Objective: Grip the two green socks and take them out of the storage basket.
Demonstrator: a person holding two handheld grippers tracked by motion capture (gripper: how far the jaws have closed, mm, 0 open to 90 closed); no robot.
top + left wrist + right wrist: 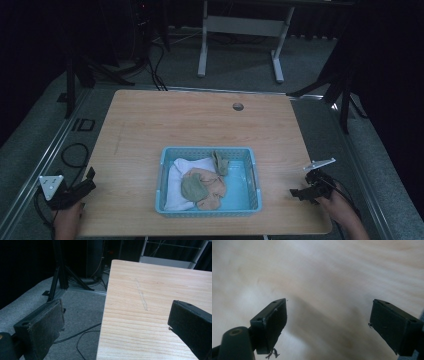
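Between my tongs, mid-table: blue basket point(207, 210) of crumpled cloths point(204, 187). Left tongs point(89, 179) and right tongs point(295, 192) both wide, empty. Right sits nearer basket.

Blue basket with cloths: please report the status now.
Left gripper open at table's left edge, right gripper open at right edge. Blue basket holds white, green, tan cloths, untouched. Nothing between grippers and basket.

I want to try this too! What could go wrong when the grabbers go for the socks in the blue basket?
The socks lie piled together on a white cloth, so a gripper might snag several pieces at once. The light basket could slide or tip if tugged. The left gripper sits at the table edge and might bump it.
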